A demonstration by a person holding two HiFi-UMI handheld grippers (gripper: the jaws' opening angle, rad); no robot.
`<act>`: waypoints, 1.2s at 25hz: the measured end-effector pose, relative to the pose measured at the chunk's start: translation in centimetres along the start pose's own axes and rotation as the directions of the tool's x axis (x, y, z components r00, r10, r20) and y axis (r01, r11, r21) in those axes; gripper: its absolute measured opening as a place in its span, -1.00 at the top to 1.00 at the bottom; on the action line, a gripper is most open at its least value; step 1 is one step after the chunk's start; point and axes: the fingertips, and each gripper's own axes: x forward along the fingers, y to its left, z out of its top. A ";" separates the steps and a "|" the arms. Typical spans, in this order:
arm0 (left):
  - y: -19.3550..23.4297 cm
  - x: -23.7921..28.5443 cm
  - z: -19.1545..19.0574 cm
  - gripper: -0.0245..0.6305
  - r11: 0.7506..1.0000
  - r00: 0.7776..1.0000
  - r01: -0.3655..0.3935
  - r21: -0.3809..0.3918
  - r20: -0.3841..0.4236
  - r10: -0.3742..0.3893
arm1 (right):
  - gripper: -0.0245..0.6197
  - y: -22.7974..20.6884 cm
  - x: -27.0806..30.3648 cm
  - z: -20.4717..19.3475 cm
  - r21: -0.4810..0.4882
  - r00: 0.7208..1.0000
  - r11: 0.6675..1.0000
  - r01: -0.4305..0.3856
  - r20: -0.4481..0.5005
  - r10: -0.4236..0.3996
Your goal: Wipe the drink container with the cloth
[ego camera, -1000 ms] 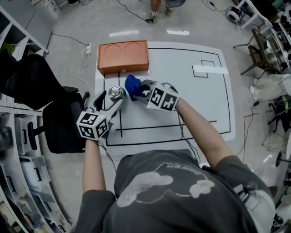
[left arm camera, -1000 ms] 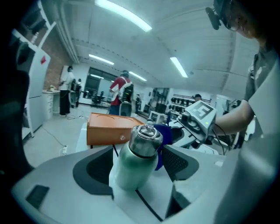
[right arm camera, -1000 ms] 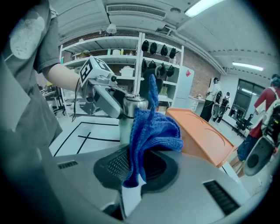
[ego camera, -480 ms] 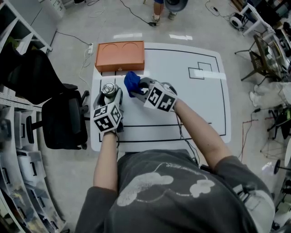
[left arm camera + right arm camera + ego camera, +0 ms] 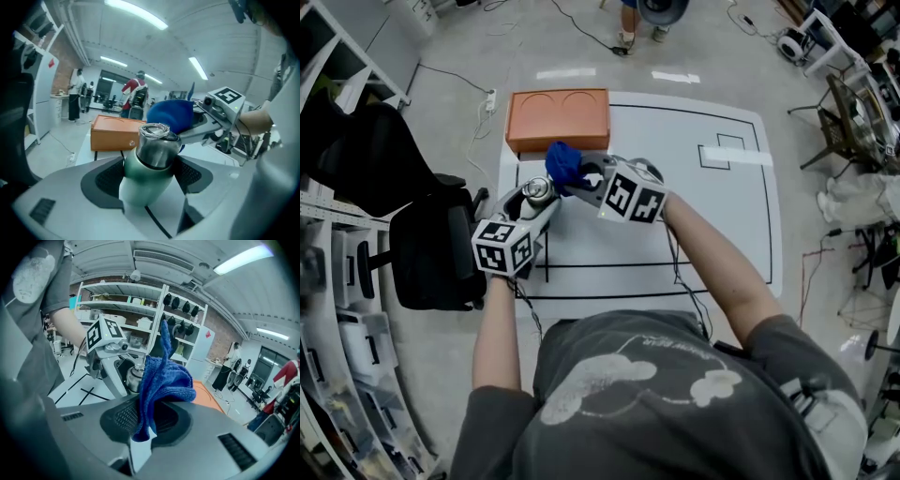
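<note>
Jaws of the left gripper (image 5: pixel 533 201) clamp the green body of the drink container (image 5: pixel 151 159), which is tilted over the left part of the white table (image 5: pixel 694 216), its steel top toward the orange box (image 5: pixel 558 117). Jaws of the right gripper (image 5: pixel 586 178) pinch the blue cloth (image 5: pixel 161 380), bunched just beside the container's top; contact between them cannot be confirmed.

Left claw (image 5: pixel 150 178) gripping green bottle (image 5: pixel 151 157), blue cloth (image 5: pixel 171 115) behind, orange box (image 5: pixel 115 133) beyond
</note>
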 end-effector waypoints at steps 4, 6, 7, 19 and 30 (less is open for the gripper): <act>-0.4 0.0 -0.1 -0.09 0.978 0.981 0.188 0.087 -0.072 -0.182 | 0.79 0.1 1.4 0.7 -0.068 0.998 0.996 -0.052 -0.025 0.050; -0.5 -0.1 -0.2 -0.09 0.957 0.962 0.263 0.119 -0.104 -0.252 | 0.79 0.2 2.1 0.5 -0.059 0.996 0.995 -0.079 -0.035 0.077; -0.6 -0.1 -0.2 -0.09 0.946 0.953 0.295 0.131 -0.118 -0.281 | 0.79 0.2 2.4 0.3 -0.049 0.995 0.995 -0.091 -0.040 0.089; -0.7 -0.5 -0.1 -0.10 0.844 0.863 0.502 0.191 -0.174 -0.474 | 0.79 1.3 4.9 -4.2 0.123 0.976 0.981 -0.153 -0.140 0.169; -0.6 -0.7 0.0 -0.10 0.858 0.874 0.484 0.171 -0.136 -0.466 | 0.79 1.2 4.3 -4.5 0.208 0.983 0.977 0.036 -0.182 0.003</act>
